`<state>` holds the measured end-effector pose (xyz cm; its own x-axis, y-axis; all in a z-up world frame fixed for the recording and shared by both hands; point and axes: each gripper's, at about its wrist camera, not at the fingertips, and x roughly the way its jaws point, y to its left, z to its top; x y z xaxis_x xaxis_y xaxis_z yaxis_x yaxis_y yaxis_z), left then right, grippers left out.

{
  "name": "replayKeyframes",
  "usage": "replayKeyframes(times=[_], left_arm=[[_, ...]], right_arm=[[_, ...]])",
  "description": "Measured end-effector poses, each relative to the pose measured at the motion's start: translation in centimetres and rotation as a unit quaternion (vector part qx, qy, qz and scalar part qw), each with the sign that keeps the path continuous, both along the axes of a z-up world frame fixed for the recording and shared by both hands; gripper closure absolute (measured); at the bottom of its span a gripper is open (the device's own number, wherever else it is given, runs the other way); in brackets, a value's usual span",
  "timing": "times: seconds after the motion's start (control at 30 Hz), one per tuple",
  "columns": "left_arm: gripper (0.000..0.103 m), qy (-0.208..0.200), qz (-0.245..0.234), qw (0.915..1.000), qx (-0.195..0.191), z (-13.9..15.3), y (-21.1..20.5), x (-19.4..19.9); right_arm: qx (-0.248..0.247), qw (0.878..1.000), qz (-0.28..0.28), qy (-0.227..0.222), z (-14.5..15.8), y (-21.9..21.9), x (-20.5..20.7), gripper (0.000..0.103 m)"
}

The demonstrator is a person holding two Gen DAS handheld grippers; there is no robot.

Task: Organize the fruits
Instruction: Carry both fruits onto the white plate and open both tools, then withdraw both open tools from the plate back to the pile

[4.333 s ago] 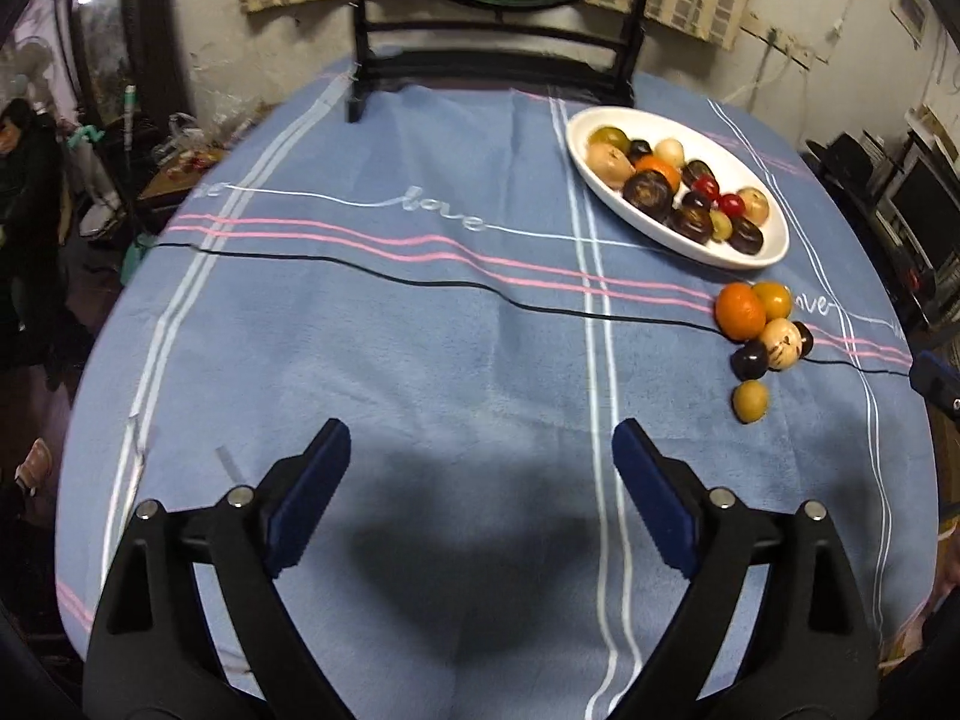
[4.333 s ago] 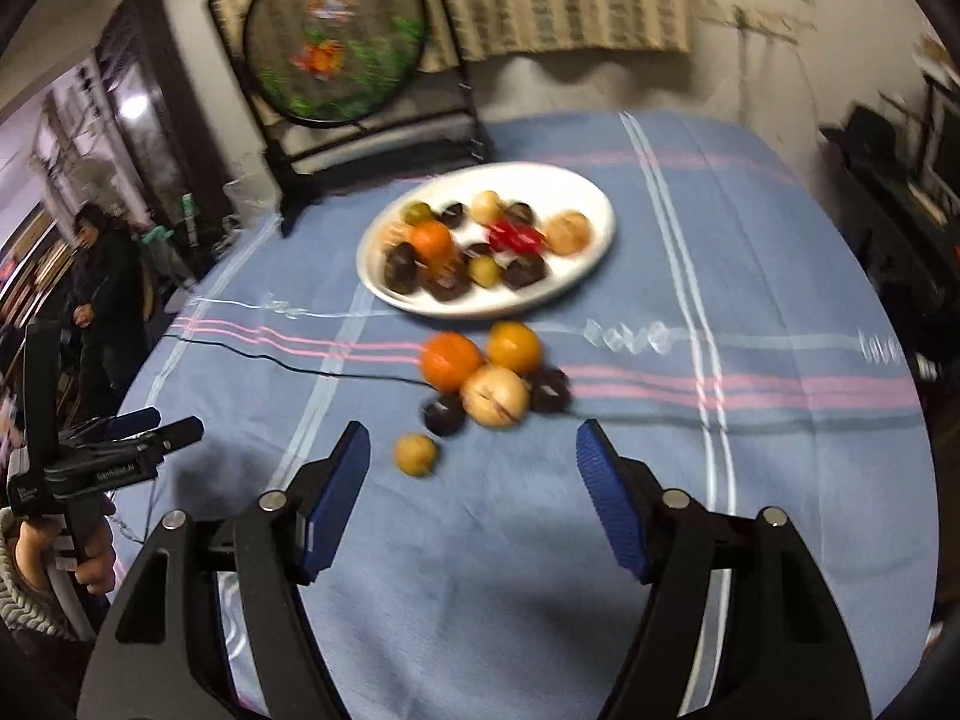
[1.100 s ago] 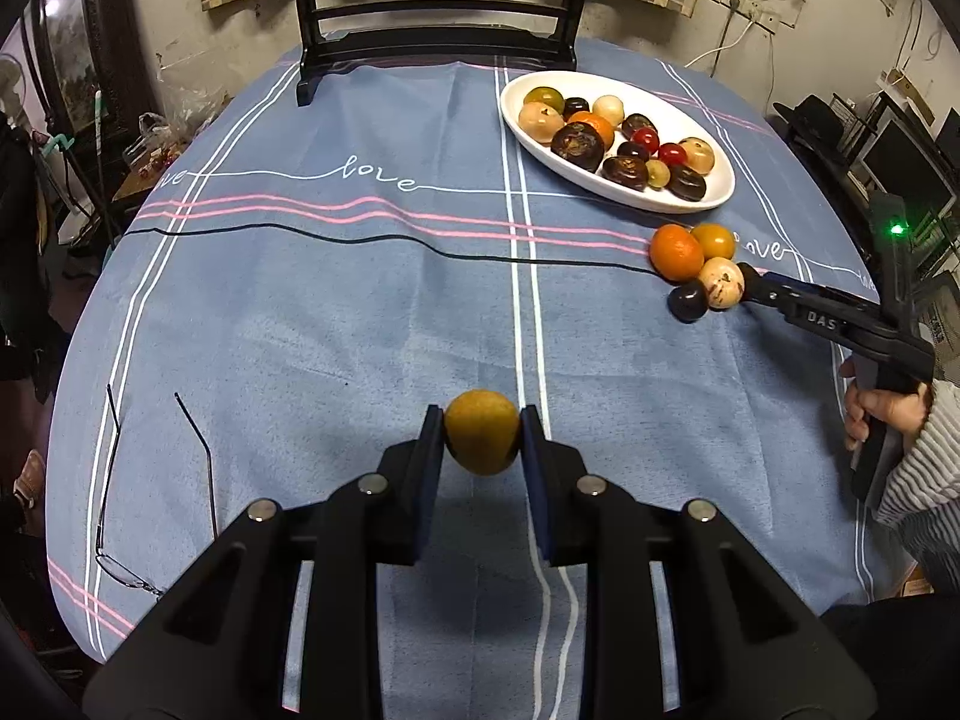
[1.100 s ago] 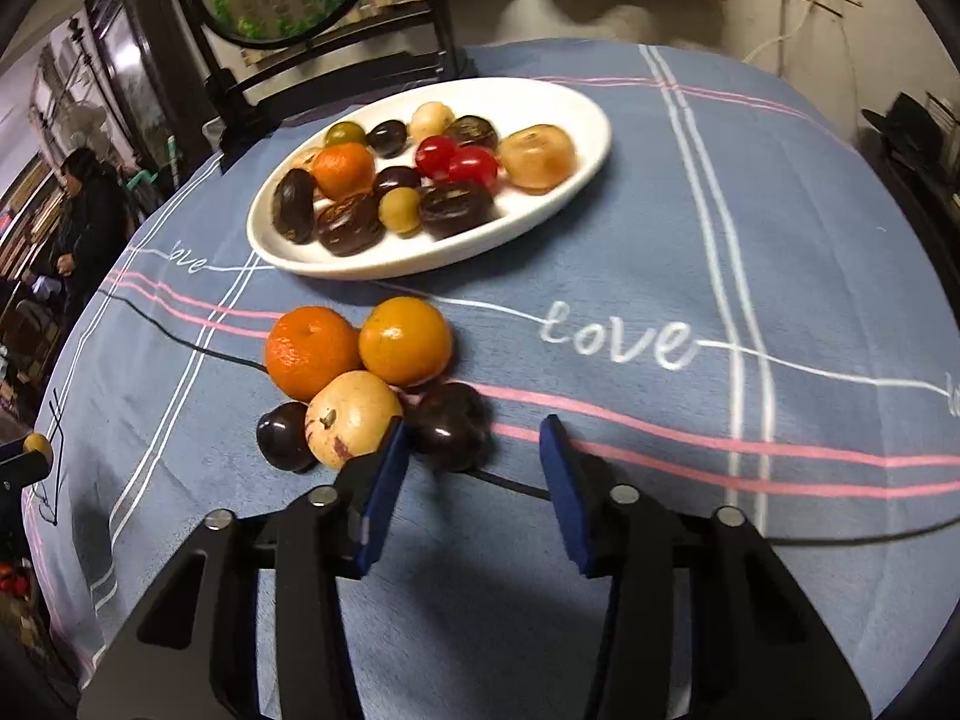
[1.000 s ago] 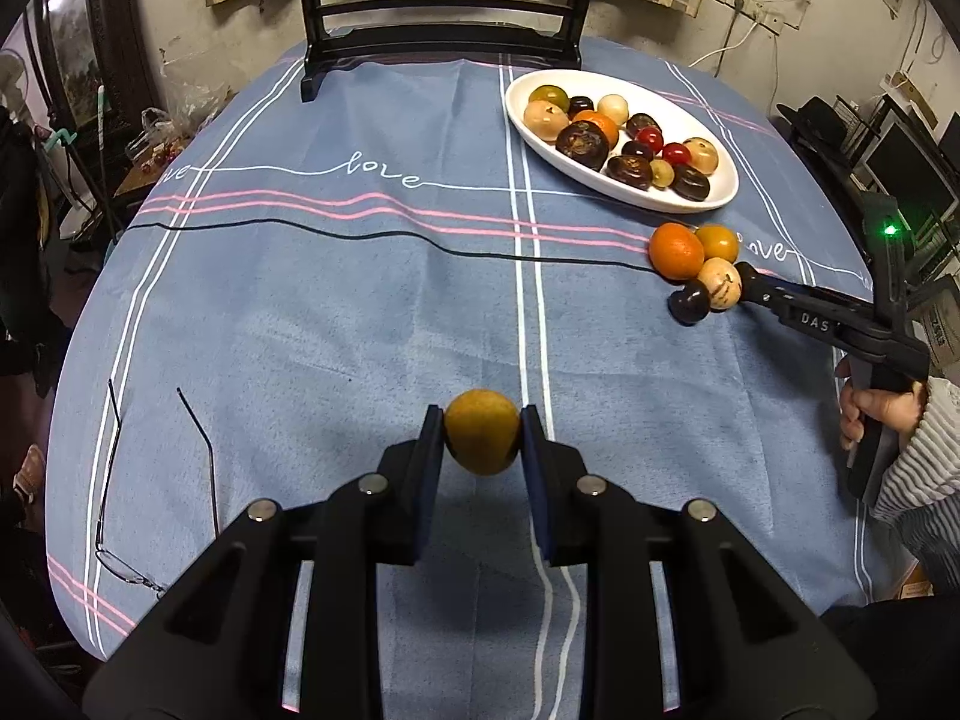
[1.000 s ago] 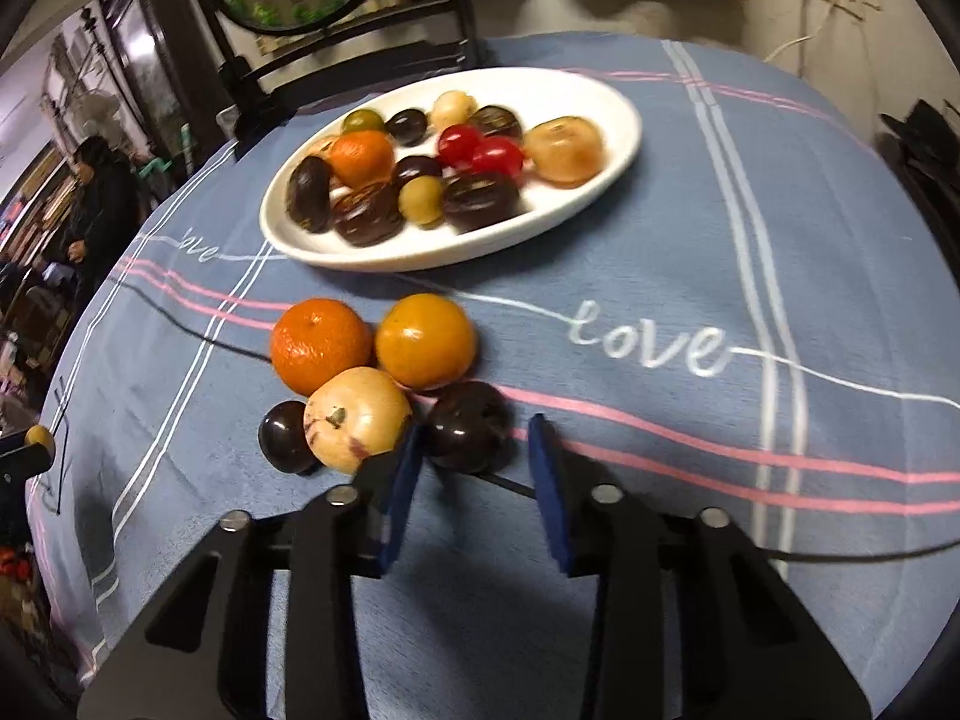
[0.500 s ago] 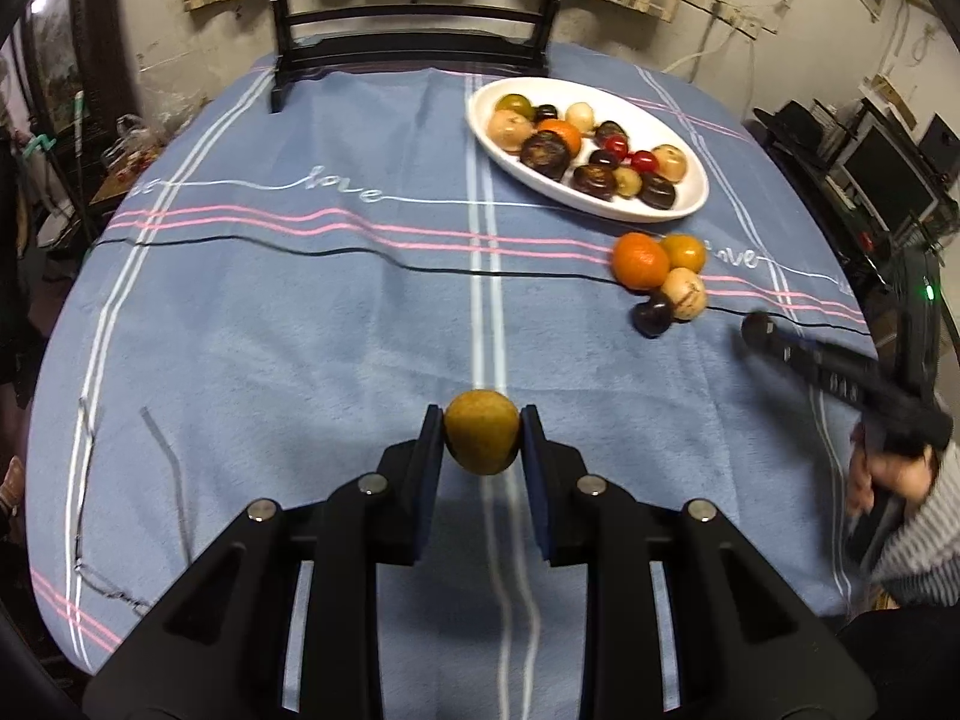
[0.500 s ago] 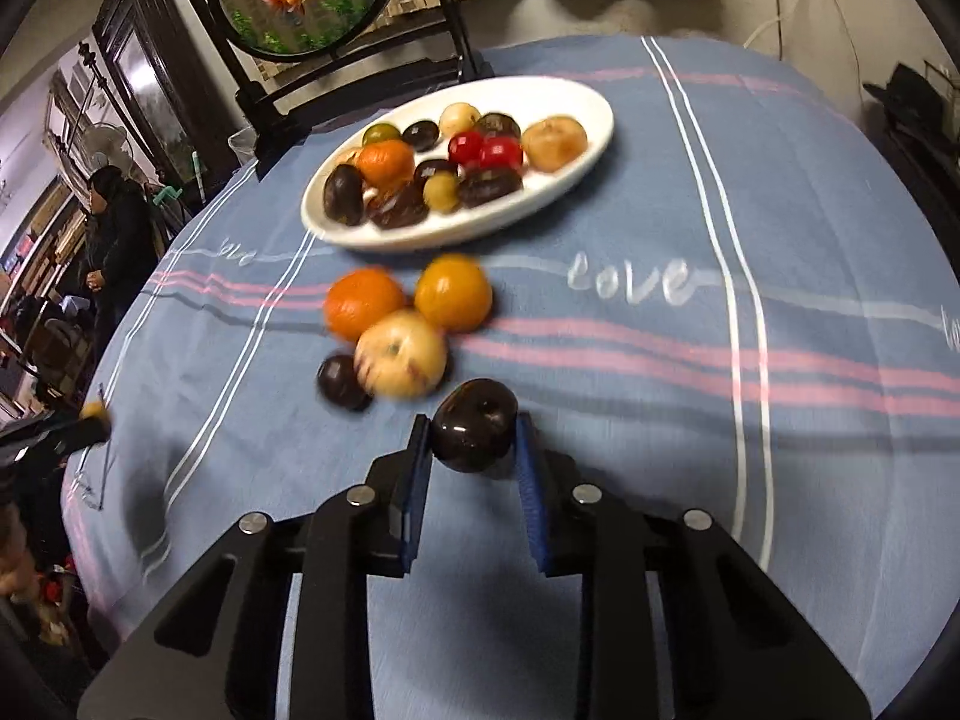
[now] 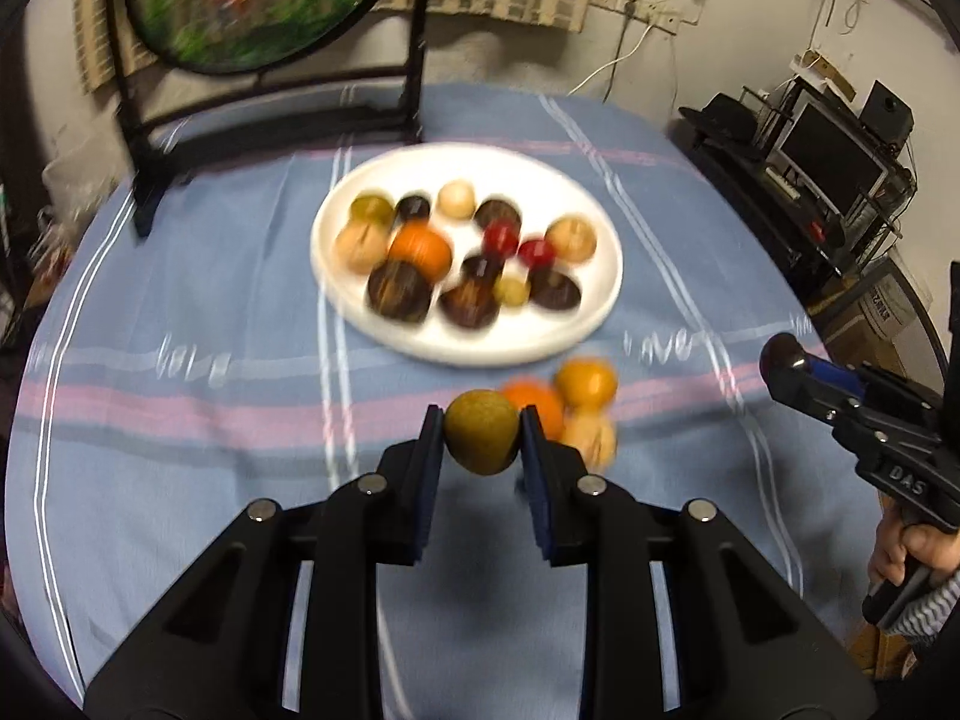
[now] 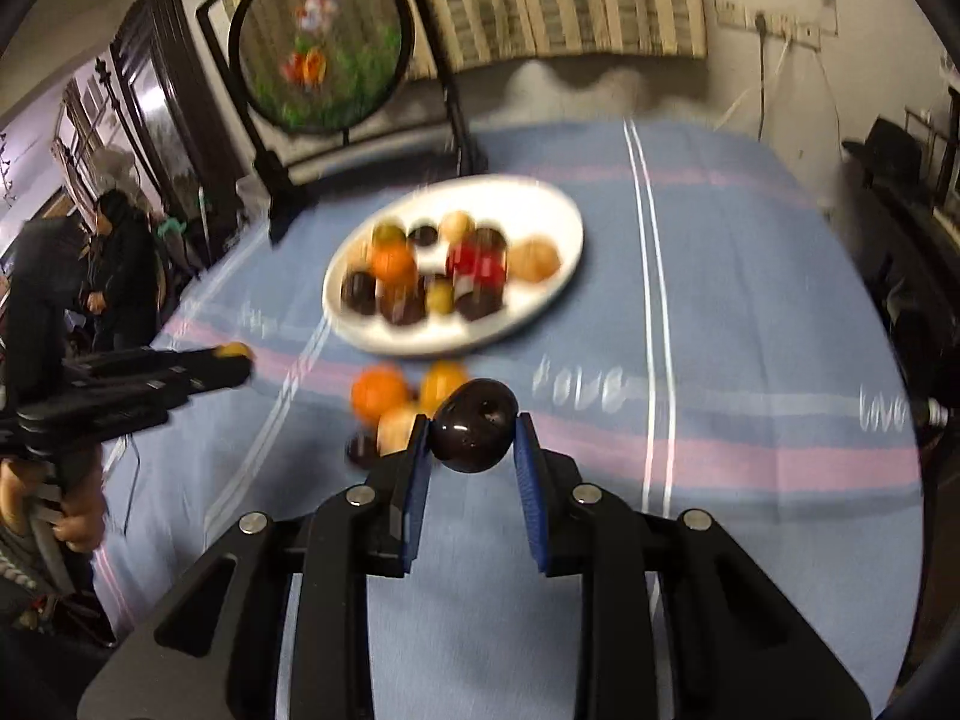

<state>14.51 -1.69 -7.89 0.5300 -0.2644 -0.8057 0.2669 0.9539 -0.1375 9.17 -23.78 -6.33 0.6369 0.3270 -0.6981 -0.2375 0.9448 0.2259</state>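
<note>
My left gripper [image 9: 482, 441] is shut on an olive-yellow round fruit [image 9: 482, 432], held above the blue cloth in front of the white oval plate [image 9: 594, 312] of mixed fruits. My right gripper [image 10: 471, 438] is shut on a dark glossy fruit [image 10: 474, 425], also raised, facing the plate [image 10: 558, 294]. Loose on the cloth before the plate lie two oranges [image 9: 585, 384] [image 10: 379, 391], a pale tan fruit [image 10: 396, 427] and a small dark fruit [image 10: 362, 449]. The right gripper also shows in the left wrist view [image 9: 786, 360]; the left gripper shows in the right wrist view [image 10: 231, 360].
A round embroidered screen on a black stand [image 10: 327, 54] stands at the table's far edge behind the plate. The blue striped tablecloth [image 10: 750, 324] covers a round table. Shelves with electronics [image 9: 840, 162] are off the right side; a person [image 10: 120, 258] stands far left.
Both grippers have lifted and swung toward the plate with their fruits. The right gripper closed on the dark fruit about a second ago and pulled it from the loose group.
</note>
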Motion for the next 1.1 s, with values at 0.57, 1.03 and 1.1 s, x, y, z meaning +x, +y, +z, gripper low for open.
replayKeyframes(times=[0.57, 1.03, 1.1], left_arm=[[0.077, 0.036, 0.011, 0.9993, 0.003, -4.9, -3.9, 17.6], [0.044, 0.009, 0.047, 0.9989, -0.002, -2.4, -1.0, 15.1], [0.043, 0.009, 0.055, 0.9985, 0.001, -1.9, 0.0, 13.5]], right_arm=[[-0.003, 0.999, 0.041, 0.019, -4.6, 4.0, 13.7, 0.075], [-0.013, 0.999, 0.028, 0.032, -4.5, 4.3, 13.8, 0.071], [-0.012, 1.0, 0.012, 0.016, -4.0, 4.0, 13.3, 0.019]])
